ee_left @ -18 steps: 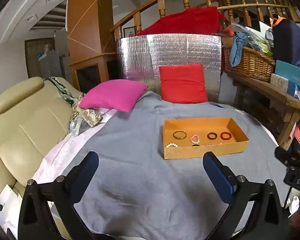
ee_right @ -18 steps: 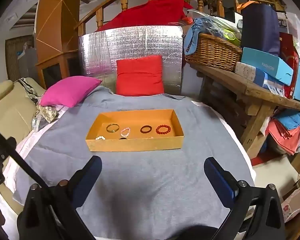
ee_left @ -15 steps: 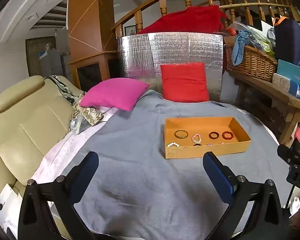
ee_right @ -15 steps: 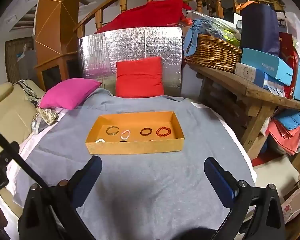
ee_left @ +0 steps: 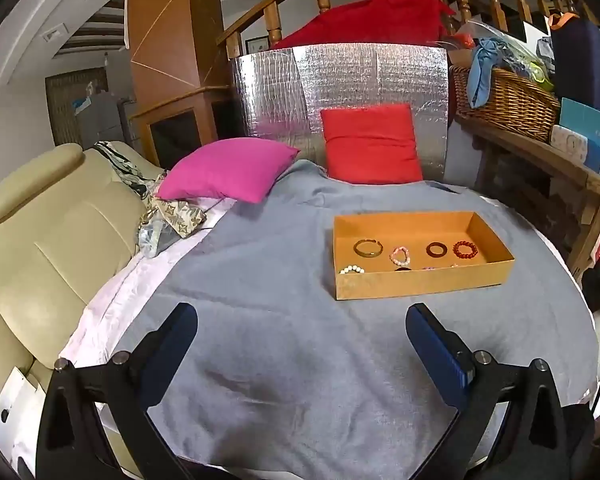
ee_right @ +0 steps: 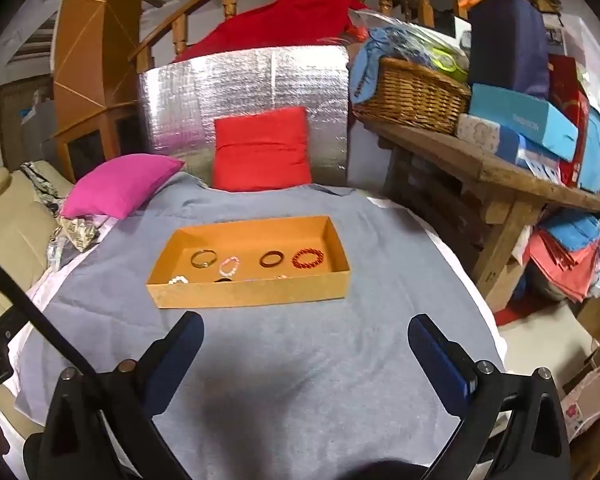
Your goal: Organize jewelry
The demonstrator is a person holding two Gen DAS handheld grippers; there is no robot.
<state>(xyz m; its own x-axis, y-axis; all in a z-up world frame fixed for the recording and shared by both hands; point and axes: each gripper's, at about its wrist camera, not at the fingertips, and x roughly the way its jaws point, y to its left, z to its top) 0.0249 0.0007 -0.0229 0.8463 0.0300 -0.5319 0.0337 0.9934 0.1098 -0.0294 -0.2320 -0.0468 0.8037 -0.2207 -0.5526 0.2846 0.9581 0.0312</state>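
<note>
Bracelets lie in a shallow orange tray (ee_left: 420,284) on the grey cloth (ee_left: 280,320): a gold bangle (ee_left: 367,247), a pink one (ee_left: 399,255), a dark ring (ee_left: 436,249) and red beads (ee_left: 465,249). Left hand-held gripper (ee_left: 302,334) and right hand-held gripper (ee_right: 306,334) both hover near the tray's near side, spread wide, holding nothing.

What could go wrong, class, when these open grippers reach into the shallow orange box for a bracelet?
1. The bracelets lie close: the pink bead bracelet sits beside the gold bangle, so wide jaws may catch both.
2. The orange box rests loose on the soft grey blanket; a nudge could slide or tip it.
3. Pieces behind the near wall are partly hidden.
</note>
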